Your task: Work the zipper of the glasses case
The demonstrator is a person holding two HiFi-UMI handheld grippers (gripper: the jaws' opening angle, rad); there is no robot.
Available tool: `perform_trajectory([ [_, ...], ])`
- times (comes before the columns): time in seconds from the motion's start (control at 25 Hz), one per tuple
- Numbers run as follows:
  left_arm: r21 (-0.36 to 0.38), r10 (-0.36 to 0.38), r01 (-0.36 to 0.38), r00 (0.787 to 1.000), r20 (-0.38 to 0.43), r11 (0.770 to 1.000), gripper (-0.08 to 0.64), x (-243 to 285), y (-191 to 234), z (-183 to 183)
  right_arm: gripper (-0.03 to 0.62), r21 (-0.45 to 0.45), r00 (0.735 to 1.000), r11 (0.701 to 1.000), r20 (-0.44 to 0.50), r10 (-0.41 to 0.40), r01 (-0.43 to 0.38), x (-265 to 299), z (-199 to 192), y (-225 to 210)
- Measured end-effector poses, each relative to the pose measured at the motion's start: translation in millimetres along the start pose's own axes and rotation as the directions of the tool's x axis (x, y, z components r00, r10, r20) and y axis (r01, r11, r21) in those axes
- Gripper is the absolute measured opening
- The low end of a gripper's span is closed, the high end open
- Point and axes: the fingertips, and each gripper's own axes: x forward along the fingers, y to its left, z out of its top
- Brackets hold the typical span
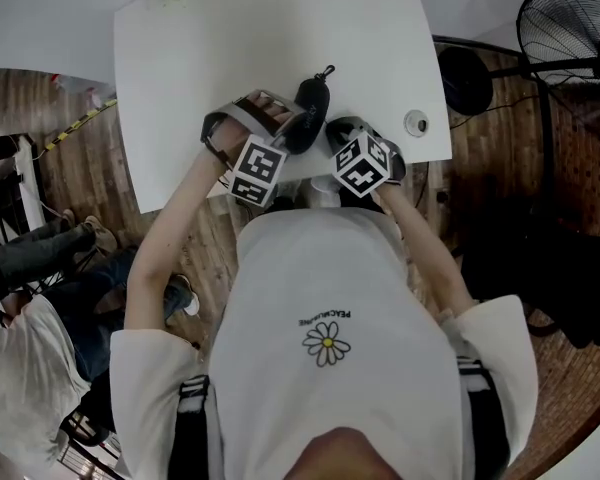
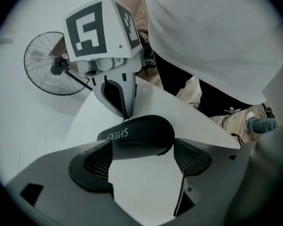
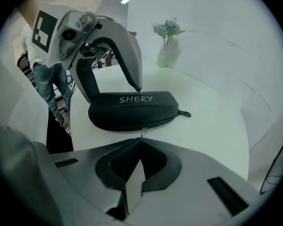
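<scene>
In the head view both tools partly cover the glasses case (image 1: 311,103) on the white surface (image 1: 230,48), and its zipper cannot be seen. The right gripper view shows it: the right tool (image 3: 141,140) is clenched on the tiny zipper pull (image 3: 142,132) at the near side of the case. The left tool (image 2: 141,173) is released, with its jaws wide on either side of one end of the case. A fan (image 2: 49,62) stands beyond the surface. Only the right gripper view shows a vase of flowers (image 3: 164,41).
</scene>
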Motion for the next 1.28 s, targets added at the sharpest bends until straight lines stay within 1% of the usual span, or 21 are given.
perform_trajectory([
  [0.08,-0.002,0.024,-0.024,1.0,0.007,1.0,0.394,-2,2,5,0.006,-0.008,1.0,1.0,-0.011,0.0,0.0,0,-3,-1],
  [0.2,-0.006,0.007,-0.007,1.0,0.011,1.0,0.394,4,0,10,0.006,-0.034,1.0,0.999,-0.014,0.0,-0.001,-2,-3,-1],
  [0.32,-0.01,-0.016,0.016,1.0,0.012,1.0,0.4,8,-4,12,0.006,-0.112,1.0,0.994,-0.023,0.006,-0.009,-4,-2,3],
  [0.4,-0.02,-0.024,0.024,1.0,0.016,1.0,0.4,9,-2,11,0.006,-0.163,0.999,0.986,-0.026,0.026,-0.03,-7,-3,7],
  [0.52,-0.033,-0.026,0.026,0.999,0.024,0.999,0.402,9,-2,10,0.006,-0.233,0.996,0.969,-0.035,0.076,-0.082,-10,-4,20],
  [0.68,-0.045,-0.019,0.02,0.999,0.038,0.999,0.402,10,-2,9,0.006,-0.292,0.983,0.938,-0.047,0.179,-0.185,-16,-4,56],
  [0.8,-0.075,-0.013,0.017,0.998,0.064,0.997,0.403,10,-1,12,0.006,-0.298,0.966,0.92,-0.037,0.254,-0.253,-17,2,88],
  [0.88,-0.101,-0.007,0.015,0.997,0.074,0.995,0.407,10,1,15,0.006,-0.285,0.96,0.919,-0.021,0.278,-0.272,-13,10,100],
  [1.0,-0.125,0.012,-0.002,0.997,0.078,0.992,0.407,11,3,15,0.006,-0.26,0.96,0.926,-0.012,0.279,-0.273,-10,13,100],
  [1.16,-0.19,0.037,-0.014,0.992,0.118,0.982,0.406,10,6,22,0.006,-0.248,0.97,0.938,-0.029,0.241,-0.241,-15,-3,87],
  [1.2,-0.188,0.032,-0.01,0.993,0.112,0.982,0.405,10,7,22,0.006,-0.242,0.974,0.943,-0.037,0.226,-0.228,-17,-9,83],
  [1.28,-0.158,0.02,-0.007,0.996,0.083,0.987,0.407,9,12,19,0.006,-0.229,0.982,0.955,-0.058,0.18,-0.189,-22,-23,70],
])
